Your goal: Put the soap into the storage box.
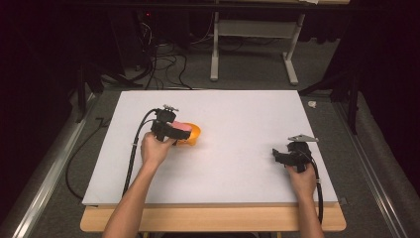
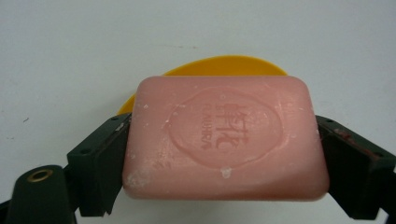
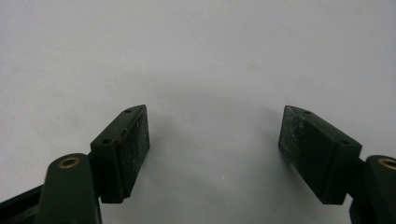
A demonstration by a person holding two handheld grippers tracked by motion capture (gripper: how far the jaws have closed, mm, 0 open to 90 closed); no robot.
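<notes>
On the left side of the white table [image 1: 237, 114], the left gripper [image 2: 224, 154] has its jaws clamped on the two short ends of a pink soap bar [image 2: 224, 140], which hangs flat between the pads with its stamped face toward the camera, just above and in front of a yellow dish [image 2: 219, 65]. From here the likeliest trouble is a slip: soap is slick, the pads bear on its rounded ends alone, and a tilt of the hand or a loosened squeeze could let the bar slide out and land on the table beside the dish instead of in it. Let go off-centre, the bar could also catch the rim and tip the light dish. What the dish holds I cannot tell, since the soap covers most of it. Well apart on the right side, the right gripper [image 3: 215, 140] rests with its jaws wide and nothing between them.
</notes>
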